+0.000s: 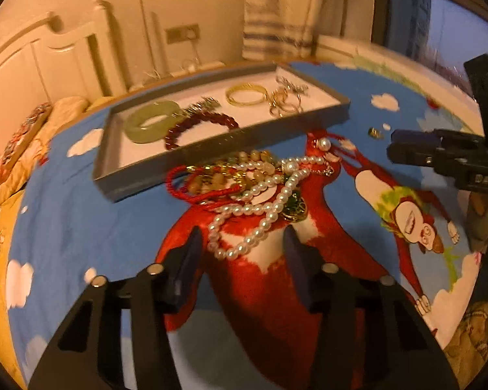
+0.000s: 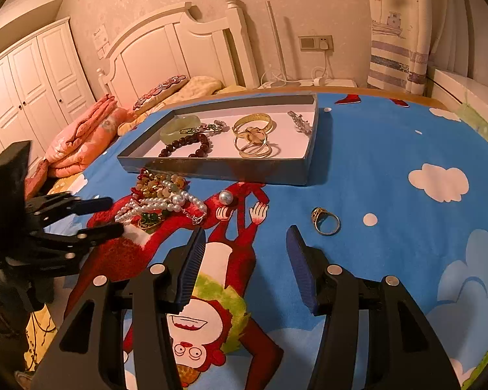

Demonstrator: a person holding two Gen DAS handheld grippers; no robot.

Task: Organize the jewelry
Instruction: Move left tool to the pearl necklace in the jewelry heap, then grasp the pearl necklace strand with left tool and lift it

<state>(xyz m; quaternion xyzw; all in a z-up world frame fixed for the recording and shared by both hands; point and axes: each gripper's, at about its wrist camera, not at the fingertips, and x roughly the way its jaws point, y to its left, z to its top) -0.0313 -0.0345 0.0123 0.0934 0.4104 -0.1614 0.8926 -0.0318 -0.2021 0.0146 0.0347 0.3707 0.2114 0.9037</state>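
A grey tray holds a jade bangle, a dark red bead bracelet, gold bangles and gold rings. In front of it lies a tangled pile with a pearl necklace. A gold ring lies alone on the cloth. My left gripper is open, its fingers either side of the pearl loop. My right gripper is open and empty, left of the gold ring.
The table is covered by a blue cartoon cloth with a red monkey print. A bed with a white headboard and pink bedding stands behind to the left. A curtain hangs at the back right.
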